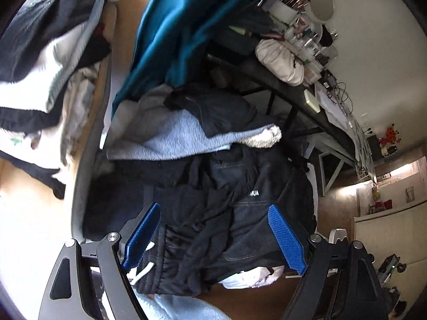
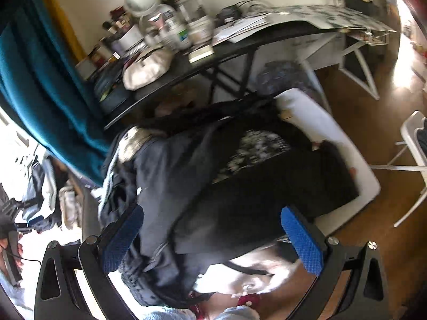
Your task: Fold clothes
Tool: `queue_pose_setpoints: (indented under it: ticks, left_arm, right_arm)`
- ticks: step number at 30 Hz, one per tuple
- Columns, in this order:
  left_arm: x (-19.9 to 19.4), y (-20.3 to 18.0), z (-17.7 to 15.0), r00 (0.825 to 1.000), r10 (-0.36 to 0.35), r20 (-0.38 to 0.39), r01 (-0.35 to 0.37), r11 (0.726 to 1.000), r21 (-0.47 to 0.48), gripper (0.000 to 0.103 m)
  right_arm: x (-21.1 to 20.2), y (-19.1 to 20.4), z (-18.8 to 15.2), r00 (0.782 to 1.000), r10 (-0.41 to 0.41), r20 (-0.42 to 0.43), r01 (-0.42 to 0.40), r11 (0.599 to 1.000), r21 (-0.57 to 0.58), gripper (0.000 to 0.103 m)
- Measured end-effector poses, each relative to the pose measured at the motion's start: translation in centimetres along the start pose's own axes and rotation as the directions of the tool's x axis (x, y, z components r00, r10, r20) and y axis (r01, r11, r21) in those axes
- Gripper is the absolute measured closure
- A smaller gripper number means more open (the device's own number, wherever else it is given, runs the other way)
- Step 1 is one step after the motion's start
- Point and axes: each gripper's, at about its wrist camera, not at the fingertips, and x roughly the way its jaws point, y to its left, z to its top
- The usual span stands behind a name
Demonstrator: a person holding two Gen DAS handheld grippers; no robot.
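A heap of dark clothes (image 1: 226, 186) lies below my left gripper (image 1: 213, 213), with a pale blue fleece (image 1: 170, 136) draped over its far side. The left jaws stand wide apart over a black garment with white lettering and a drawstring waistband; nothing is pressed between the blue pads (image 1: 285, 237). In the right wrist view, my right gripper (image 2: 212, 218) hovers open above a black garment (image 2: 267, 186) with a white print, which lies on a white surface (image 2: 357, 176). A grey-blue garment (image 2: 165, 176) lies beside it. The right view is blurred.
A teal curtain (image 1: 170, 32) hangs at the far left. A cluttered dark desk (image 2: 213, 61) with jars, brushes and a white bag stands behind the heap. More clothes (image 1: 45, 61) are piled at the left on the wooden floor. White chair legs (image 2: 411, 165) stand at the right.
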Motion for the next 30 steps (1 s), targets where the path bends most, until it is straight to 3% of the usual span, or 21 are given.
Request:
queue_pose_setpoints:
  ticks: [3, 6, 10, 15, 22, 25, 30]
  left_arm:
    - [1.7, 0.4, -0.4, 0.996, 0.075, -0.042, -0.075, 0.997, -0.018, 0.02]
    - [2.8, 1.7, -0.6, 0.995, 0.085, -0.06, -0.088, 0.994, -0.057, 0.02]
    - [2.9, 4.5, -0.3, 0.991, 0.115, -0.065, -0.121, 0.989, -0.086, 0.02]
    - [1.5, 8.7, 0.2, 0.986, 0.157, -0.051, -0.16, 0.985, -0.064, 0.02]
    - [0.3, 13.3, 1.1, 0.982, 0.184, -0.045, -0.184, 0.983, -0.007, 0.02]
    - [0.0, 14.8, 1.4, 0.98, 0.196, -0.04, -0.195, 0.981, 0.019, 0.02]
    - [0.2, 18.3, 1.2, 0.975, 0.213, -0.07, -0.215, 0.977, -0.013, 0.02]
  right_arm:
    - [0.1, -0.6, 0.1, 0.999, -0.038, 0.008, 0.037, 0.999, 0.024, 0.0]
    - [1.2, 0.0, -0.1, 0.998, -0.062, -0.007, 0.062, 0.997, 0.045, 0.0]
    - [3.2, 3.5, 0.2, 0.996, -0.077, -0.045, 0.074, 0.996, -0.054, 0.0]
    - [7.9, 12.9, 1.5, 0.998, -0.002, -0.059, -0.015, 0.958, -0.286, 0.0]
    - [17.2, 28.6, 2.8, 0.992, 0.106, -0.074, -0.13, 0.844, -0.521, 0.0]
    - [21.6, 34.6, 2.8, 0.99, 0.11, -0.087, -0.14, 0.792, -0.594, 0.001]
    - [29.1, 41.1, 1.4, 0.993, 0.005, -0.116, -0.084, 0.721, -0.687, 0.005]
